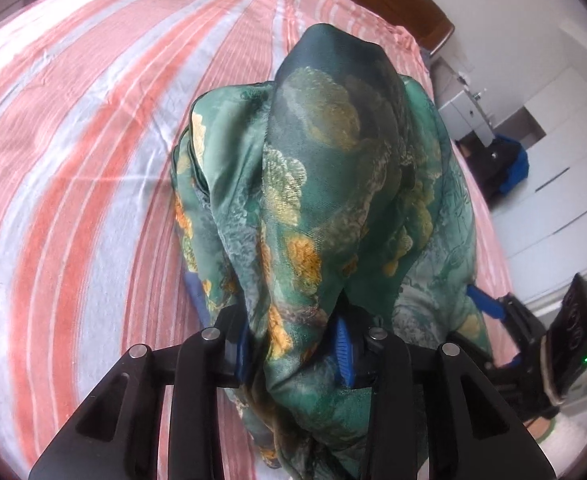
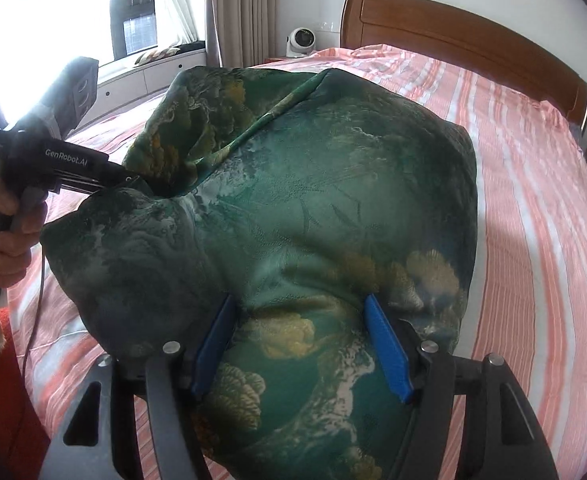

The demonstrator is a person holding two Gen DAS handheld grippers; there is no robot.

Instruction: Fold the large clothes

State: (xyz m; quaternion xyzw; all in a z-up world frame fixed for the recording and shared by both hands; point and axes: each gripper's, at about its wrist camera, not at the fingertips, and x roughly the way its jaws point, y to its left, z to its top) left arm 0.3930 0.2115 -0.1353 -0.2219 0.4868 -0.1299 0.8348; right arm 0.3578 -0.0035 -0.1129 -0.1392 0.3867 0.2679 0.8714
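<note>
A green floral garment (image 2: 333, 208) is draped over the striped bed sheet (image 2: 533, 208), bunched between both grippers. Fabric is pinched by the left gripper (image 1: 293, 344); the right gripper (image 2: 301, 344) is spread, cloth lying loosely between its pads.

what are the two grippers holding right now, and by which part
Both have the green patterned cloth between their jaws. The left gripper has a bunched fold of it; the right gripper stands wide around a fold, and whether either still pinches cannot be told.
</note>
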